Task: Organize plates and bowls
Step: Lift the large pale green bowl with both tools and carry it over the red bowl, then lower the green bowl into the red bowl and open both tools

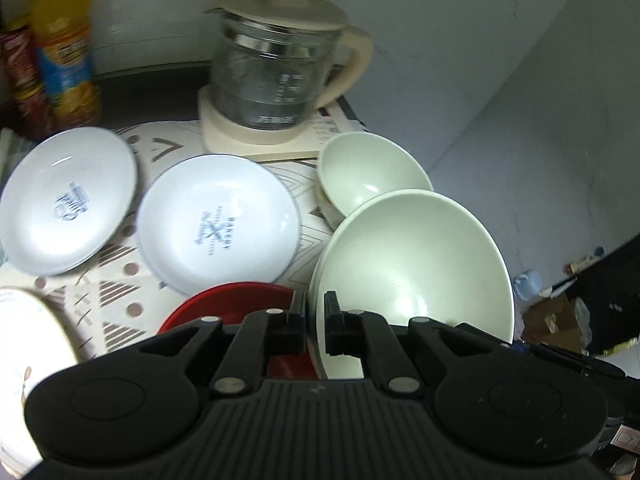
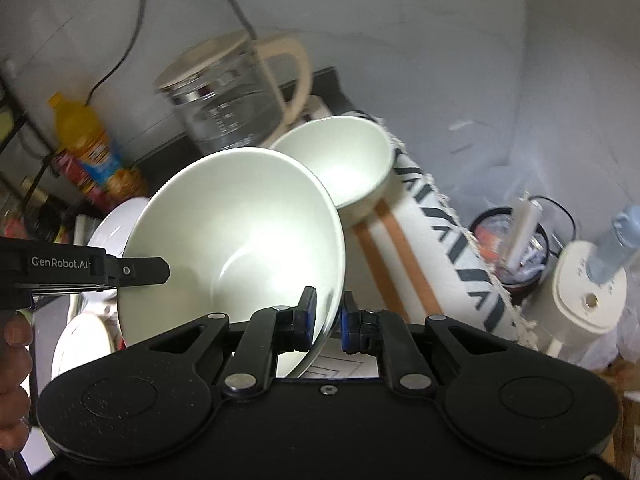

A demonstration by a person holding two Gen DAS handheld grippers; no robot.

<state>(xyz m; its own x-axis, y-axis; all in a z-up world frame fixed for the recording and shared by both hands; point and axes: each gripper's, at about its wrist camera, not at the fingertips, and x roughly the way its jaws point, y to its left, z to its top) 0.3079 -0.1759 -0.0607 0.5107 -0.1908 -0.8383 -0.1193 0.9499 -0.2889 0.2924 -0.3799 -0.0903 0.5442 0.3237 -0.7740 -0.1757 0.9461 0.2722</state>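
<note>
Left gripper [image 1: 316, 312] and right gripper [image 2: 329, 312]: jaws of both clamped on opposite rims of the large pale-green bowl [image 1: 412, 264], tilted, just before the smaller green bowl [image 1: 368, 172].

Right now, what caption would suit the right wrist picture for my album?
Both grippers, right and left, clamp opposite rims of a large pale green bowl, tilted before a smaller green bowl and glass kettle.

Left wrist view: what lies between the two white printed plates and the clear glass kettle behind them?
Only bare patterned cloth between the white printed plates and the glass kettle.
</note>
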